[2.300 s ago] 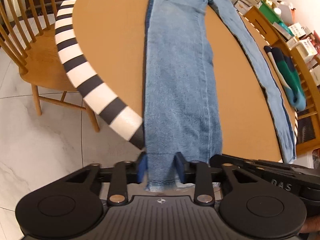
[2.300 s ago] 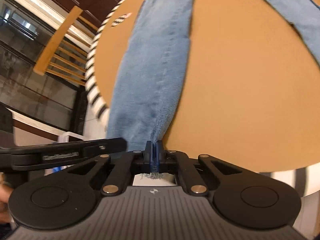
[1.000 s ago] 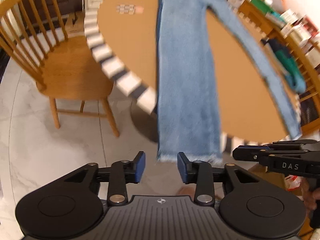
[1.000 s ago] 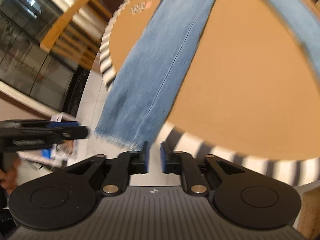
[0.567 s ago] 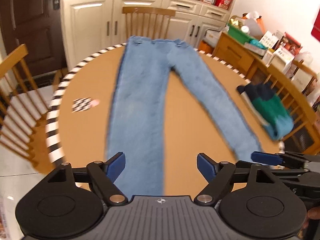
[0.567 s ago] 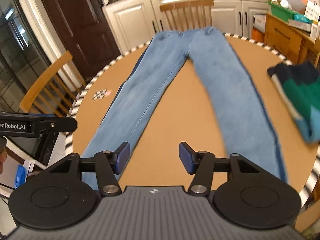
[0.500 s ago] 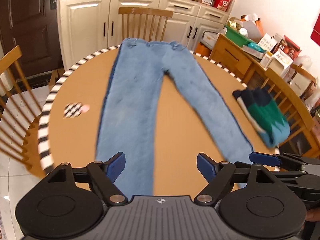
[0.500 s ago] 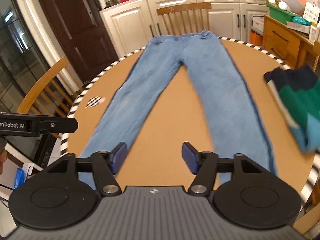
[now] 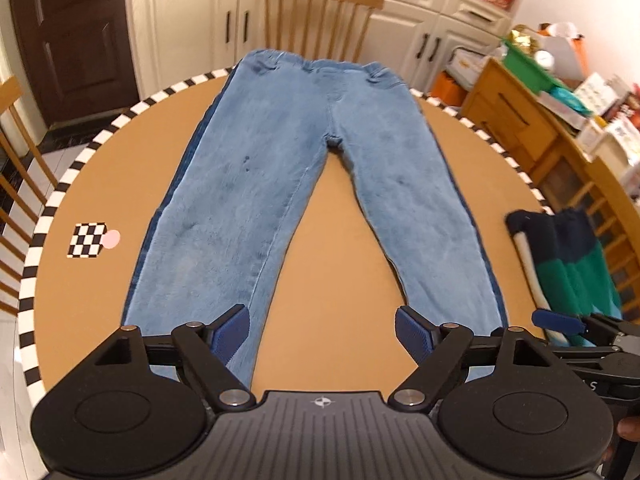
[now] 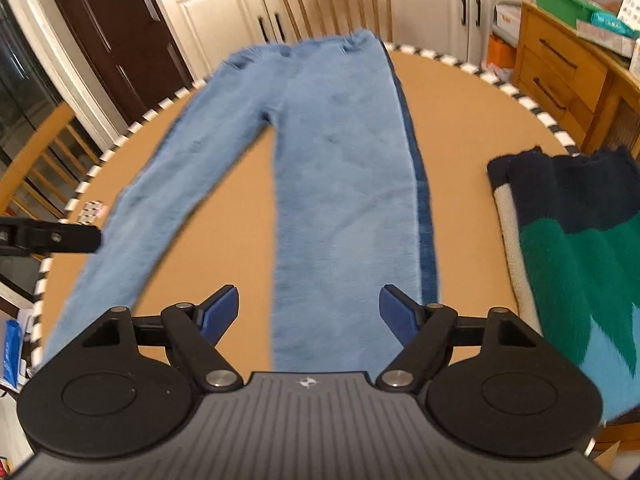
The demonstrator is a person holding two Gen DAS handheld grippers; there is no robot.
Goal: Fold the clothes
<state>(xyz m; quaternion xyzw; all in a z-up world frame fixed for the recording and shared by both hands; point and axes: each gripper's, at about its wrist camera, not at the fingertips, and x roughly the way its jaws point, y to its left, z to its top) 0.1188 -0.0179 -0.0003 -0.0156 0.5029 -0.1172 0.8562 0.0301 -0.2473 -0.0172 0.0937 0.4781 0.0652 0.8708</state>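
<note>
Jeans (image 9: 280,184) now lying flat on round table (image 9: 96,184), legs splayed in V, waistband at far rim by chair (image 9: 320,12). A second ago the left leg hem was hanging off the near rim, half-pinched. Left gripper (image 9: 322,330) released, empty, hovering over gap between legs. Right gripper (image 10: 308,314) still opening, nothing pinched, right leg beneath. Folded sweater (image 10: 580,264) lying right of jeans. Spreading done; folding not yet starting.
</note>
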